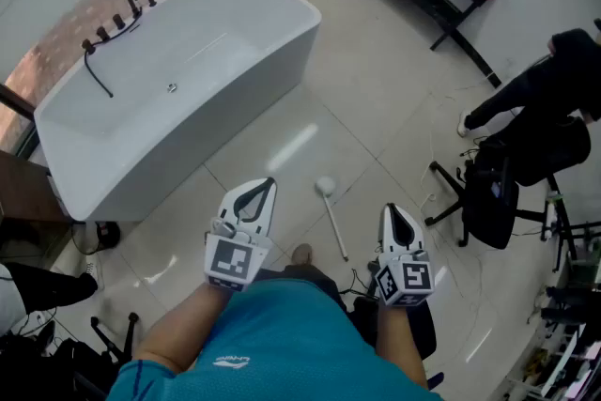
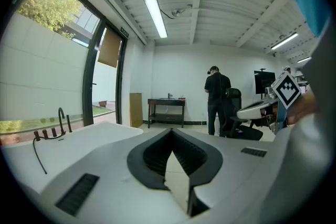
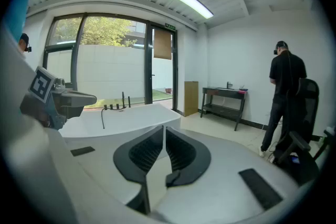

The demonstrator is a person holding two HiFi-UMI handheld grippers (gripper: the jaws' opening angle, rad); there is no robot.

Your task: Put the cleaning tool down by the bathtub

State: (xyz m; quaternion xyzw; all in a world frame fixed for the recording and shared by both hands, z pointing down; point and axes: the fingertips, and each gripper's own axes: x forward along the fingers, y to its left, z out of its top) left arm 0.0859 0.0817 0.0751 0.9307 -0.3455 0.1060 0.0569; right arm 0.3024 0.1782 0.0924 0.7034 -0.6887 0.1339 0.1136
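Lying flat on floor: cleaning tool (image 1: 334, 223), white brush head toward bathtub (image 1: 218, 129), near tub but not touching. Handle runs back between both grippers; neither touches it. Left gripper (image 1: 267, 185): jaw tips together, nothing held. Right gripper (image 1: 392, 211): jaws a slit apart, nothing between. Both hover over floor, pointing slightly down.

My head camera looks steeply down; both gripper cameras face nearly level; all three share the bathtub (image 1: 221, 113).
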